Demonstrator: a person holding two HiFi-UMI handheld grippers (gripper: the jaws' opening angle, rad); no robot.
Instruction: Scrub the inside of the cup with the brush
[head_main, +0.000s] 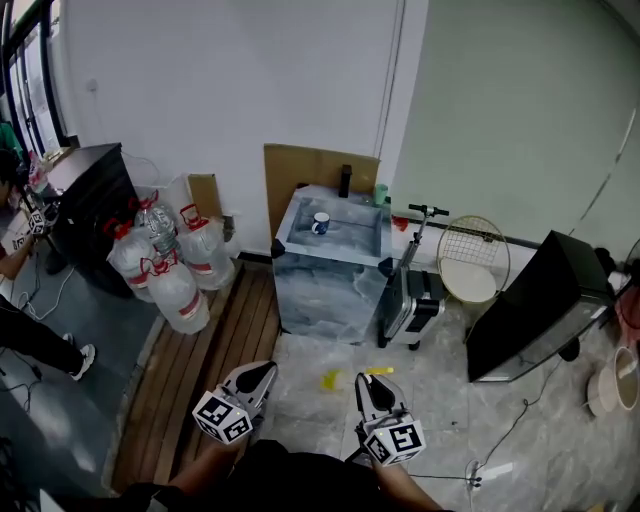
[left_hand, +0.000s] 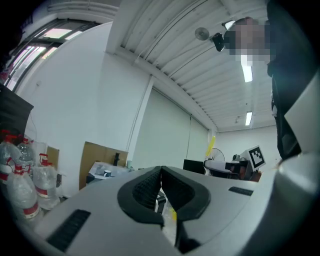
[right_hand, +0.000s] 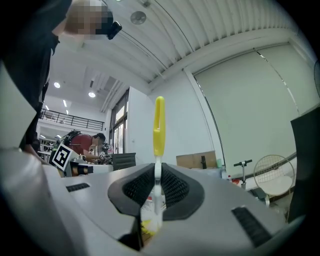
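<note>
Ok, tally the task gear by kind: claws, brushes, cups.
Claws: 2 (left claw, shut and empty; right claw)
Brushes: 1 (brush, clamped in the right claw)
Cups: 1 (cup, on the counter ahead)
Total: 4

White walls (head_main: 200, 80), grey marble floor (head_main: 440, 420) with wooden slats (head_main: 215, 340) alongside. Water jugs (head_main: 180, 290) beside a black cabinet (head_main: 95, 195); cardboard (head_main: 300, 175) leans behind the marble counter (head_main: 320, 295). Strip lights (left_hand: 247, 72) overhead.

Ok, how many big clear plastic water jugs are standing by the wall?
4: back jug, right jug, left jug, front jug, clustered beside the black cabinet. Others may be hidden.
</note>
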